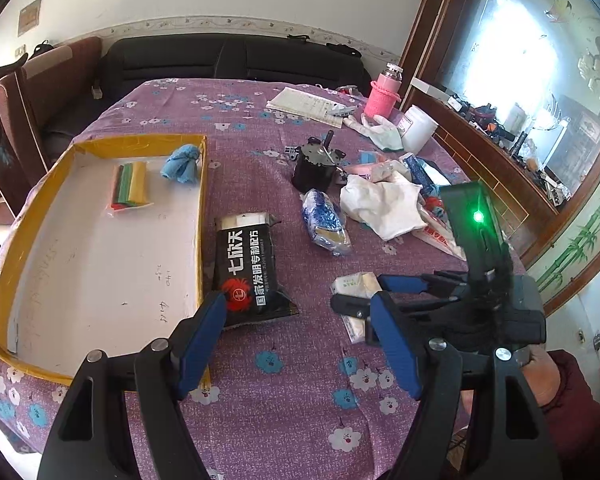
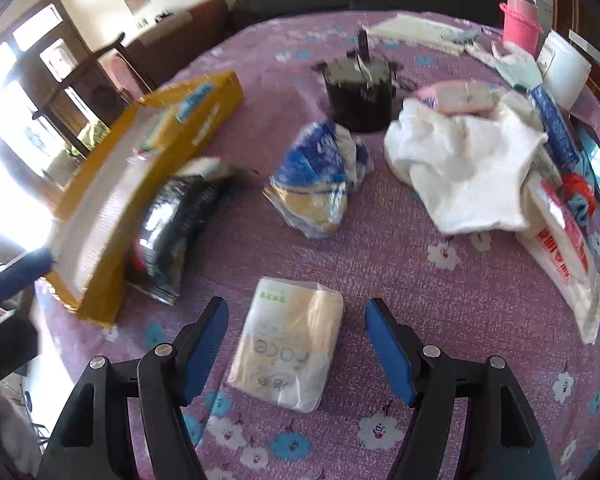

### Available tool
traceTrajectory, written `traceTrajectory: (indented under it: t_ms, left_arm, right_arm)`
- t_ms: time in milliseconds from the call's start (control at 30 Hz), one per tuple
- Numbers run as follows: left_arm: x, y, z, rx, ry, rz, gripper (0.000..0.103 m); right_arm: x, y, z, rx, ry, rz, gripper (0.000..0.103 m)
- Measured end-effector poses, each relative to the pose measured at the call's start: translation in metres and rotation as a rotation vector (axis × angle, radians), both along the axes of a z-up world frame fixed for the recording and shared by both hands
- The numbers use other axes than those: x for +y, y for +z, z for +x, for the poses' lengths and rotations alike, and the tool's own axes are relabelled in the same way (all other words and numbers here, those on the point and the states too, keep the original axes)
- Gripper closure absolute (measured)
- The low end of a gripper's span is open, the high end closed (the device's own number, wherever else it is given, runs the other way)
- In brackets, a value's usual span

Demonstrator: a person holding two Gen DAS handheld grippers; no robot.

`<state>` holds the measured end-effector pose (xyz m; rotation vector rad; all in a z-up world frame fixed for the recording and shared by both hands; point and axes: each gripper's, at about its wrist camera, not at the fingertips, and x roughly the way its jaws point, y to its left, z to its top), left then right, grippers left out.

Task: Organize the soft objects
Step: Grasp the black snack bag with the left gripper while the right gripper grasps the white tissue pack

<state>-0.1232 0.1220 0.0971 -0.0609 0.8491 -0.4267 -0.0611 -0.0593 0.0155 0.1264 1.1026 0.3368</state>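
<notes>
A pale tissue pack lies flat on the purple flowered tablecloth, between the blue pads of my right gripper. The pads stand apart from its sides, so that gripper is open. In the left wrist view the right gripper reaches in from the right over the same tissue pack. My left gripper is open and holds nothing. A black printed packet lies just beyond its left fingertip. The yellow-rimmed box holds a blue cloth and a coloured stack of cloths.
A blue and yellow packet, a white cloth and a black motor-like object crowd the table's middle. Papers, a pink bottle, a white jar and a glove sit at the far right. Chairs stand behind.
</notes>
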Motion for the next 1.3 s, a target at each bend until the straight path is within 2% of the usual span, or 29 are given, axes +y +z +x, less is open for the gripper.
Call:
traceTrajectory:
  t_ms: [33, 67, 100, 133, 300, 467, 533, 600, 700, 767, 833, 867, 900, 967, 1067, 1133, 1233, 1300]
  left_arm:
    - [-0.001, 0.000, 0.001, -0.002, 0.000, 0.005, 0.029]
    - [-0.001, -0.001, 0.002, -0.003, -0.001, 0.013, 0.029]
    - [-0.003, -0.002, 0.004, -0.001, -0.003, 0.019, 0.029]
    - [-0.005, -0.005, 0.008, 0.004, -0.008, 0.027, 0.029]
    - [-0.029, -0.025, 0.040, 0.043, -0.049, 0.094, 0.029]
    - [-0.039, -0.053, 0.071, 0.127, -0.030, 0.148, 0.029]
    - [-0.039, -0.056, 0.076, 0.130, -0.006, 0.173, 0.027]
    - [-0.036, -0.059, 0.083, 0.146, 0.014, 0.171, 0.024]
    - [-0.034, -0.063, 0.092, 0.184, 0.021, 0.145, 0.024]
    - [-0.040, -0.065, 0.092, 0.181, 0.015, 0.155, 0.024]
    - [-0.046, -0.068, 0.089, 0.204, -0.030, 0.122, 0.034]
    - [-0.051, -0.067, 0.083, 0.191, -0.046, 0.134, 0.036]
    - [-0.055, -0.066, 0.079, 0.179, -0.062, 0.143, 0.044]
    - [-0.058, -0.064, 0.073, 0.185, -0.090, 0.126, 0.044]
    - [-0.054, -0.056, 0.073, 0.168, -0.061, 0.106, 0.044]
    - [-0.052, -0.048, 0.077, 0.144, -0.042, 0.090, 0.035]
    - [-0.056, -0.044, 0.085, 0.113, -0.022, 0.115, 0.028]
    - [-0.062, -0.048, 0.093, 0.111, -0.017, 0.139, 0.028]
  right_arm:
    - [0.001, 0.000, -0.003, -0.020, 0.006, -0.018, 0.028]
    - [0.003, 0.000, -0.006, -0.026, 0.012, -0.043, 0.036]
    - [0.001, 0.000, -0.009, -0.035, 0.005, -0.067, 0.049]
    - [-0.003, 0.000, -0.010, -0.033, -0.003, -0.071, 0.050]
    - [-0.039, -0.001, -0.014, -0.008, -0.070, 0.004, 0.050]
    - [-0.055, -0.003, -0.018, 0.000, -0.104, 0.054, 0.050]
    - [-0.056, -0.003, -0.020, -0.007, -0.101, 0.056, 0.050]
    - [-0.057, -0.003, -0.022, -0.014, -0.100, 0.059, 0.050]
    - [-0.058, -0.003, -0.023, -0.016, -0.101, 0.064, 0.049]
    - [-0.059, -0.003, -0.024, -0.020, -0.100, 0.066, 0.048]
    - [-0.058, -0.003, -0.023, -0.024, -0.098, 0.073, 0.048]
    - [-0.059, -0.004, -0.023, -0.025, -0.096, 0.077, 0.048]
    - [-0.060, -0.004, -0.024, -0.027, -0.095, 0.084, 0.048]
    - [-0.061, -0.004, -0.023, -0.030, -0.090, 0.095, 0.048]
    - [-0.065, -0.004, -0.025, -0.034, -0.083, 0.103, 0.048]
    - [-0.067, -0.004, -0.027, -0.036, -0.085, 0.101, 0.048]
    - [-0.064, -0.002, -0.031, -0.043, -0.077, 0.071, 0.046]
    - [-0.059, -0.001, -0.033, -0.046, -0.061, 0.052, 0.037]
